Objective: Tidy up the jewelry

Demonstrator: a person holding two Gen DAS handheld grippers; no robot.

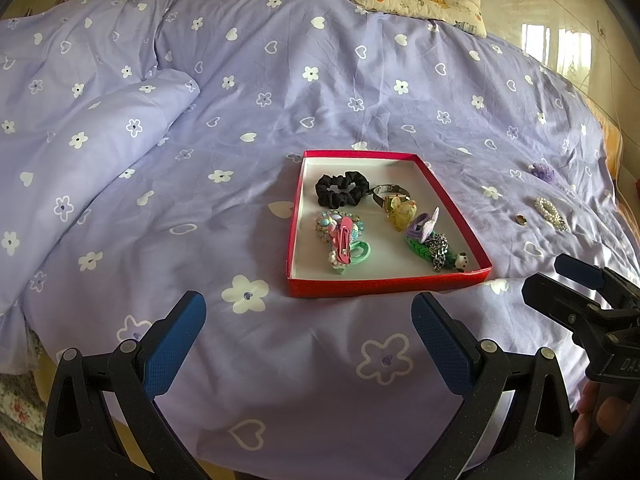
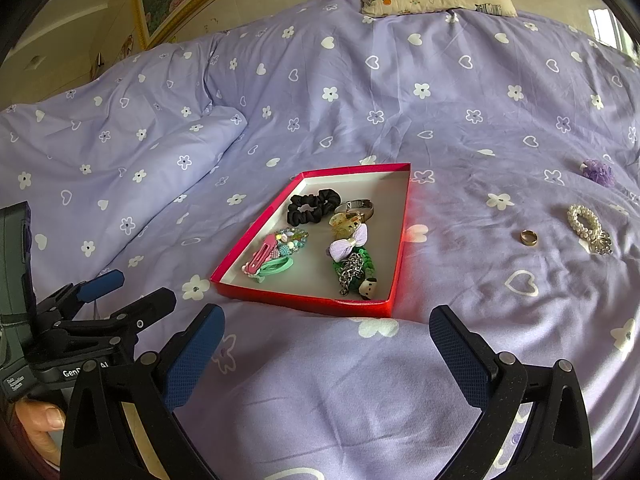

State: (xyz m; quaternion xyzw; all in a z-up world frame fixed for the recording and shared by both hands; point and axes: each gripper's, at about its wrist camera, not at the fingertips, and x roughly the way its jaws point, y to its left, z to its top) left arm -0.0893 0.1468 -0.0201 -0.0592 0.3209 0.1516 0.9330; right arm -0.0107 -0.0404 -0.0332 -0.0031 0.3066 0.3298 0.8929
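Jewelry lies partly in a red tray [image 1: 384,286] on the bed [image 1: 200,208]: a black scrunchie [image 1: 342,188], clips and a chain, overlapping and hard to separate. A ring [image 2: 529,237], pearl band [image 2: 584,222] and purple piece [image 2: 599,173] sit right of it. Both hand-held grippers, left [image 1: 308,320] and right [image 2: 326,330], gape wide, holding nothing. The left one's label reads "Gen", the rest hidden.

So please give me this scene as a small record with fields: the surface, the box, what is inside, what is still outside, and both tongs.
surface: purple bedspread with flower and heart print
box: red tray, white inside
inside: black scrunchie, pink hair clip, steel chain, other small accessories
outside, right of tray: gold ring, pearl bracelet, purple hair tie
left tongs: open, empty
right tongs: open, empty
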